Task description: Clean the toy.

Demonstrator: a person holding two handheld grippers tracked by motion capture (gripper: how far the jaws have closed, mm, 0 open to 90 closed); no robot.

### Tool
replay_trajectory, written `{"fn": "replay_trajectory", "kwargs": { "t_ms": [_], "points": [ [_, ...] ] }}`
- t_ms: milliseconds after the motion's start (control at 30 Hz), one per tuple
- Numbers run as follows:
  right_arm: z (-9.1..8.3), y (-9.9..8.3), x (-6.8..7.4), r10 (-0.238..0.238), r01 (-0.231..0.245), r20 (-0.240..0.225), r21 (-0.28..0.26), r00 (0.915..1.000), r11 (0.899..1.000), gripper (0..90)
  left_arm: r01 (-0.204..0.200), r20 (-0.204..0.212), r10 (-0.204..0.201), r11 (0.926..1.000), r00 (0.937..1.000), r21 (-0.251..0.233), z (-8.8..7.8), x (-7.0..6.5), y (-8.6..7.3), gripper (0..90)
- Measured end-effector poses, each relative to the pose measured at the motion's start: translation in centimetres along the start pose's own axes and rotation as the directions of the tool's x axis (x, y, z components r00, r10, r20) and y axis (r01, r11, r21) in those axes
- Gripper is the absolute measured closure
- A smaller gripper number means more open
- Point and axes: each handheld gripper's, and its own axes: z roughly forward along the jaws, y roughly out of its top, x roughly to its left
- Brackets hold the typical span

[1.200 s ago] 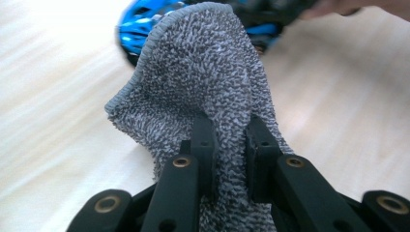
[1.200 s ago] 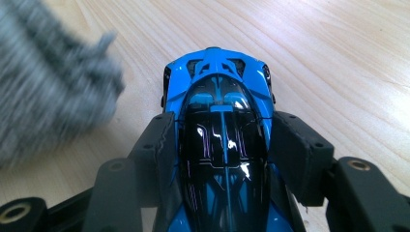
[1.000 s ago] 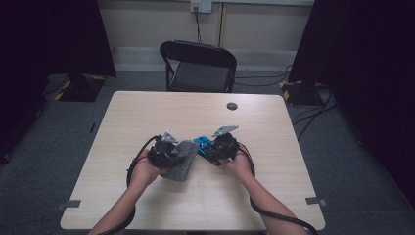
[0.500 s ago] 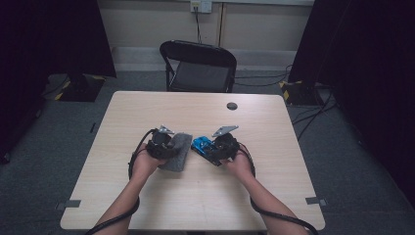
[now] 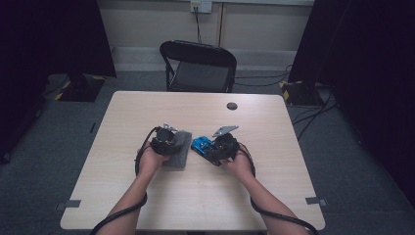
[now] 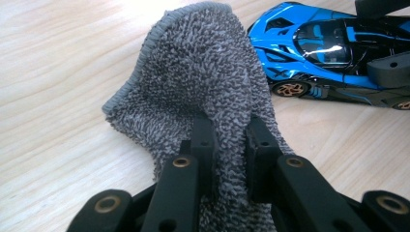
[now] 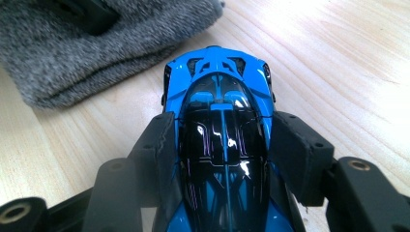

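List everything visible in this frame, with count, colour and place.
Cloth: one, grey, table centre-left, pinched in the left gripper.
Toy car: one, blue and black, table centre, clamped by the right gripper.
Table: one, light wood.
Round disc: one, dark, far side of the table.
Folding chair: one, black, behind the table.
Left gripper: one, black, shut on the cloth.
Right gripper: one, black, shut on the toy car.
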Motion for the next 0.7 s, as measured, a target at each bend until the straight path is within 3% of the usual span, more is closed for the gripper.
{"fn": "replay_trajectory", "kwargs": {
  "t_ms": [267, 700],
  "points": [
    [0.0, -0.1, 0.0, 0.0, 0.0, 0.0, -0.004, 1.0, 1.0, 43.3, -0.025, 0.021, 0.024, 0.9991, 0.9995, 0.033, 0.6, -1.3, 0.3, 77.7],
    [0.0, -0.1, 0.0, 0.0, 0.0, 0.0, -0.002, 1.0, 1.0, 43.3, -0.05, 0.074, 0.047, 0.9981, 0.9962, 0.037, 0.4, -3.2, -0.4, 77.9]
  ]
}}
